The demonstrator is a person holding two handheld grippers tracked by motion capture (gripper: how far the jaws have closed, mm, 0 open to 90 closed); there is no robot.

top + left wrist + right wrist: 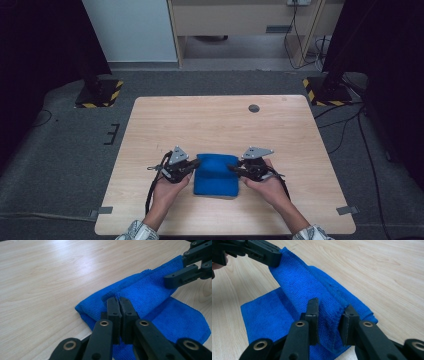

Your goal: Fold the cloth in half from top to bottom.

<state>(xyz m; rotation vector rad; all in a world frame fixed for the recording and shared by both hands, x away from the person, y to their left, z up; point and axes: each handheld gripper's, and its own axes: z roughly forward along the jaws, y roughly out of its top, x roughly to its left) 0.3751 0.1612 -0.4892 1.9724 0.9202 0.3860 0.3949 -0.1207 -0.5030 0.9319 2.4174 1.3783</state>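
Grippers: two, one in each of the person's hands, both low over the near middle of the table [215,120].
Left gripper [189,168]: at the left edge of the blue cloth [216,175]; in its own view [119,305] the two black jaws are pressed together with a raised fold of the cloth pinched between their tips.
Right gripper [236,169]: at the right edge of the cloth; in its own view [331,315] the jaws stand apart with a lifted flap of cloth [312,297] hanging in the gap between them, not squeezed.
Cross views: the right gripper's jaw tip shows at the upper right of the left gripper view, touching the far end of the cloth's raised fold; the left gripper shows at the upper left of the right gripper view, holding the fold's far end.
Hands: two; the left hand [165,189] and the right hand [270,186] come in from the bottom edge with patterned sleeves.
Cloth count: one, blue terry, folded, lying between the two grippers with its upper layer pulled up into a ridge while the lower layer lies flat on the wood [175,322].
Table: one, light wood, with one round dark grommet [254,108] near its far right.
Floor: grey carpet, with two yellow-and-black striped stand bases [100,93] beyond the table's far corners.
Tape: two grey strips [347,210] at the table's near corners.
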